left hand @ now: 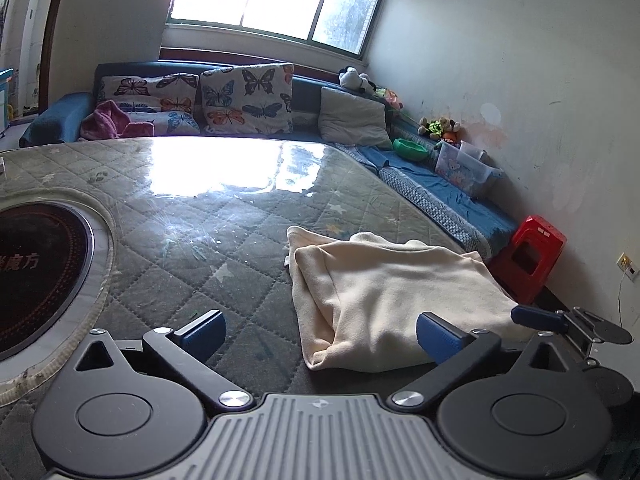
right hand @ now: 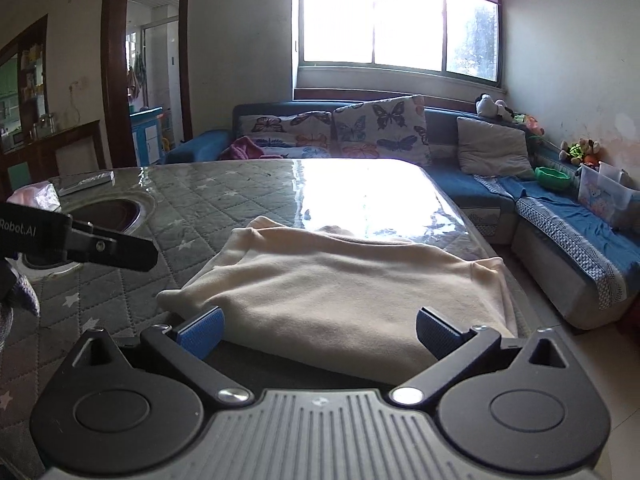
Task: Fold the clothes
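Observation:
A cream garment point(left hand: 392, 300) lies folded into a rough rectangle on the quilted table cover point(left hand: 224, 248), near the table's right front edge. My left gripper point(left hand: 320, 338) is open and empty, just short of the garment's near left corner. My right gripper point(right hand: 318, 334) is open and empty at the garment's point(right hand: 348, 292) near edge, its fingers straddling the cloth without touching it. The right gripper's finger point(left hand: 536, 317) shows at the garment's right in the left wrist view. The left gripper's arm point(right hand: 108, 246) shows at the left in the right wrist view.
A round induction hob point(left hand: 40, 276) is set into the table at left. A blue sofa point(right hand: 560, 216) with butterfly cushions point(right hand: 380, 128) wraps around the far and right sides. A red stool point(left hand: 532, 256) stands by the right wall. A clear storage box point(left hand: 466, 166) sits on the sofa.

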Demonstrator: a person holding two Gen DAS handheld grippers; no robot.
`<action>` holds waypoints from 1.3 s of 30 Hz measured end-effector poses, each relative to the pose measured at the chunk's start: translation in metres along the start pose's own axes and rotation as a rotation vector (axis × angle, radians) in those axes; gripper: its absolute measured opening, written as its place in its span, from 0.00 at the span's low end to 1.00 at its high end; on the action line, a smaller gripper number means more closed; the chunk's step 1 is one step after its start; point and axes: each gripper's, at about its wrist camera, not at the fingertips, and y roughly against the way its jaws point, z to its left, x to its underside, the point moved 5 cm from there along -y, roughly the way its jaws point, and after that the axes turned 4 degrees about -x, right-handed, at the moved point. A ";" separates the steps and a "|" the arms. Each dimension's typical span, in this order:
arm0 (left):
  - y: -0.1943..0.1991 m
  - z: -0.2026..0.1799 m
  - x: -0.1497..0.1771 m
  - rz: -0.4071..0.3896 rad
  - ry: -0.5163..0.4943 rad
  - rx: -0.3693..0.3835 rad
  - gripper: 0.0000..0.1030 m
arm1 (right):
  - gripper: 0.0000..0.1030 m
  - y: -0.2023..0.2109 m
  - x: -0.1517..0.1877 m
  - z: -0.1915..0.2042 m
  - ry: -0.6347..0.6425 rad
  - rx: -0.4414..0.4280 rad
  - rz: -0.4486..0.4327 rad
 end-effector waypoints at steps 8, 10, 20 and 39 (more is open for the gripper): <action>0.004 0.004 0.003 -0.003 0.010 -0.024 1.00 | 1.00 0.004 0.006 0.004 -0.012 0.005 0.017; 0.005 0.002 0.003 0.002 -0.001 -0.023 1.00 | 1.00 0.004 0.007 0.003 -0.022 0.009 0.021; 0.005 -0.009 0.010 0.029 -0.047 -0.038 1.00 | 1.00 0.009 0.013 -0.003 -0.057 0.023 0.025; 0.008 -0.028 0.021 0.048 -0.111 -0.034 1.00 | 1.00 0.016 0.022 -0.004 -0.082 0.038 0.036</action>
